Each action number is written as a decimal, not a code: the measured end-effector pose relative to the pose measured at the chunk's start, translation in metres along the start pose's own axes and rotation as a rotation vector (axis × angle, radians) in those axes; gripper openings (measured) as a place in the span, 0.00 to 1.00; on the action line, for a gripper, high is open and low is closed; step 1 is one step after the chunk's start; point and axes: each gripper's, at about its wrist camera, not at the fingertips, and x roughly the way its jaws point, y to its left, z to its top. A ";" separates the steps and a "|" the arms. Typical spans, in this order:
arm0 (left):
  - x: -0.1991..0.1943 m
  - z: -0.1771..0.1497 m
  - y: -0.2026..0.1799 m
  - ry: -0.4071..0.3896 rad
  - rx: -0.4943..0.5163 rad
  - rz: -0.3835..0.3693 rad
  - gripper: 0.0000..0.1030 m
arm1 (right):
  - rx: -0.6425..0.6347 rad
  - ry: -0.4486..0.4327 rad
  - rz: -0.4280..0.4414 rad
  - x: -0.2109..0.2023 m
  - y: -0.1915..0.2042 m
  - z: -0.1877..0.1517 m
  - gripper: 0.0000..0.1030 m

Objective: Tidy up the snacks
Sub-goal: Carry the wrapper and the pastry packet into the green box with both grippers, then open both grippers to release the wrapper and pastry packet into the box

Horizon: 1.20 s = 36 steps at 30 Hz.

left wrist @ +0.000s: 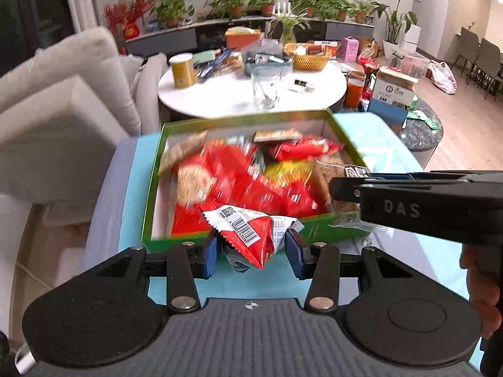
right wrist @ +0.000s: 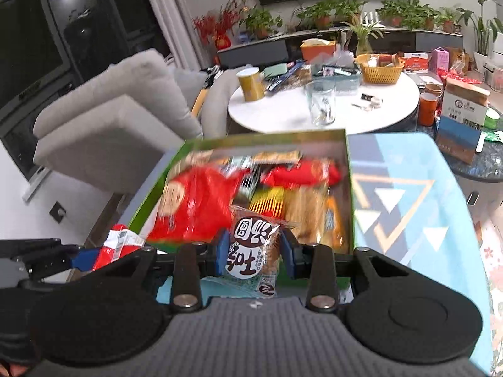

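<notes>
My left gripper pinches a red snack packet at the near rim of the green box. My right gripper pinches a brown-labelled clear packet over the same rim. The box sits on the blue bench, full of snacks.

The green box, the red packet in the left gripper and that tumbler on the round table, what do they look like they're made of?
Green box: probably printed cardboard, thin straight walls, pale plain inside.
Red packet in the left gripper: glossy plastic film, crinkled, with a zigzag sealed edge and printed barcode.
Tumbler: clear, see-through, likely glass, though clear plastic can't be ruled out.
</notes>
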 end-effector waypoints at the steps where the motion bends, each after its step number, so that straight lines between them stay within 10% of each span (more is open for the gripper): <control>1: 0.002 0.005 -0.002 -0.001 -0.001 -0.006 0.40 | 0.011 -0.003 -0.002 0.001 -0.002 0.004 0.41; 18: 0.085 0.061 -0.018 0.102 -0.052 -0.111 0.40 | 0.096 0.021 -0.037 0.057 -0.036 0.052 0.41; 36: 0.120 0.063 -0.034 0.185 0.036 -0.026 0.47 | 0.134 0.072 -0.036 0.081 -0.050 0.049 0.44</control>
